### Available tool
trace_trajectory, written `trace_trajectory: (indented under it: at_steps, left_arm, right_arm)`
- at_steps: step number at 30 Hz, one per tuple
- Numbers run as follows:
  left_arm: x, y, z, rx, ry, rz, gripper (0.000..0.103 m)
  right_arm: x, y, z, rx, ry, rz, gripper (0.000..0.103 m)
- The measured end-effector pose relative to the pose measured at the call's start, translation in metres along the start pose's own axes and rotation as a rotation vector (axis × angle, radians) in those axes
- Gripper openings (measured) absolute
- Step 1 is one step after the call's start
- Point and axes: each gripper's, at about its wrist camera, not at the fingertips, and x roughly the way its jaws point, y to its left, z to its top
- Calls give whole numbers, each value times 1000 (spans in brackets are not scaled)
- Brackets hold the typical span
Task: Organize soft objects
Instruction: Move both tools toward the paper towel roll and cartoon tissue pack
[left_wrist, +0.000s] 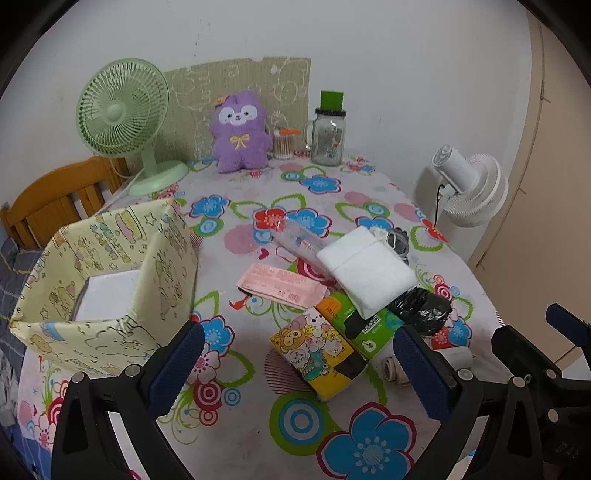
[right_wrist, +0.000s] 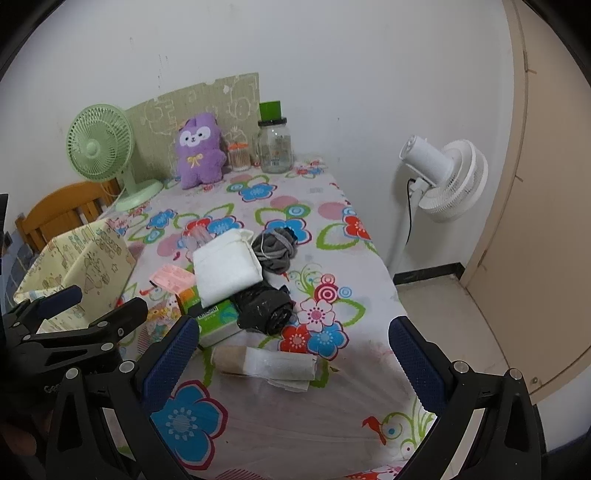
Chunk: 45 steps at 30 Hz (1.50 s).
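Between the left gripper's (left_wrist: 295, 363) spread, empty fingers lies the cartoon tissue pack (left_wrist: 317, 356); beyond it the green tissue pack (left_wrist: 364, 328), white folded cloth (left_wrist: 365, 271) and black bag (left_wrist: 423, 310). Off the left finger stands the yellow box (left_wrist: 99, 280), apparently empty.

Right wrist view: right gripper (right_wrist: 293, 360) fingers also wide apart, empty, a paper roll (right_wrist: 264, 363) just ahead between them. Sorting seems not yet begun; likely next: descend, close on one soft item, carry it to the box.
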Motion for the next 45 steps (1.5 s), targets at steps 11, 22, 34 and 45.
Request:
trace_trajectory:
  at_steps: [11,22,34,45]
  left_arm:
    - [32,-8,-11,33,77,-7,103]
    - [58,-7,-17,36,140,12,103]
    - [67,-5,-19,24,156,-12,103]
    - [87,-9,-19,12,225,17,103]
  right_arm:
    - [27,-4,-15,11,74,-2,103]
    - [53,-13,-25,34,131,8,103]
    - [74,-17,-28,39,166,11,103]
    - [85,-12,-30,14,203,23,103]
